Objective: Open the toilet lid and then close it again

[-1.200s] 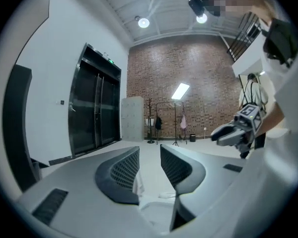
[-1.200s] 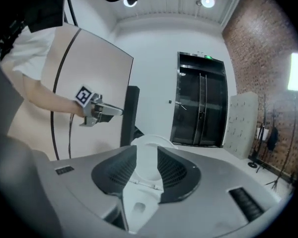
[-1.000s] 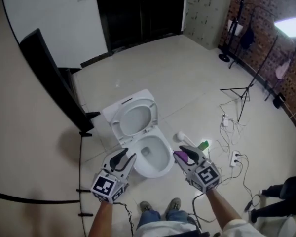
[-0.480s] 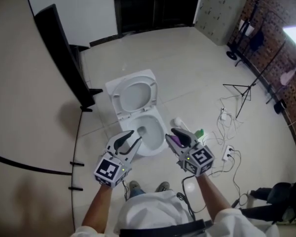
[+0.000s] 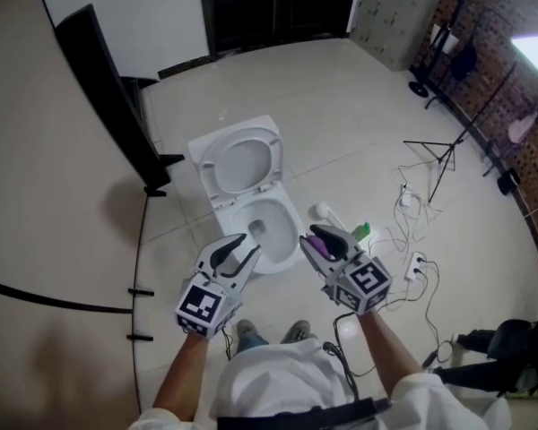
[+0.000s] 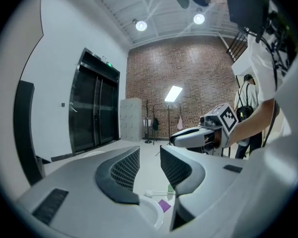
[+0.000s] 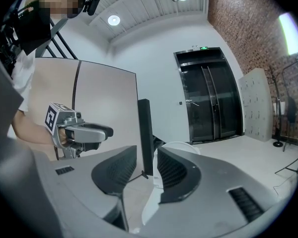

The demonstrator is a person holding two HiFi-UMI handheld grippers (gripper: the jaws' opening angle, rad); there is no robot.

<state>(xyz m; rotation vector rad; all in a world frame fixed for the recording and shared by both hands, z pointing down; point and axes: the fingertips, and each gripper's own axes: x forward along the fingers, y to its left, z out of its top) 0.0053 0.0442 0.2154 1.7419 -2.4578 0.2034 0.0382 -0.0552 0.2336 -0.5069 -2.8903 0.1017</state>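
Toilet lid (image 5: pixel 240 162) is up, raised at the back of the bowl (image 5: pixel 271 231), w/ the bowl open below it. Nearest: the person's shoes (image 5: pixel 296 331) on the tile floor (image 5: pixel 341 124). Just ahead, left tool (image 5: pixel 249 245) and right tool (image 5: pixel 312 238) are held side by side above the bowl's front rim. Each has its jaws partly apart w/ nothing between them, and neither touches the toilet. Right of the bowl lie a green bottle (image 5: pixel 363 233) and a tangle of cables (image 5: pixel 419 271). Left of the toilet stands a black panel (image 5: pixel 103 88). Farther right is a tripod stand (image 5: pixel 444 164); dark doors (image 5: pixel 269 7) and a brick wall (image 5: pixel 511 79) at the back.
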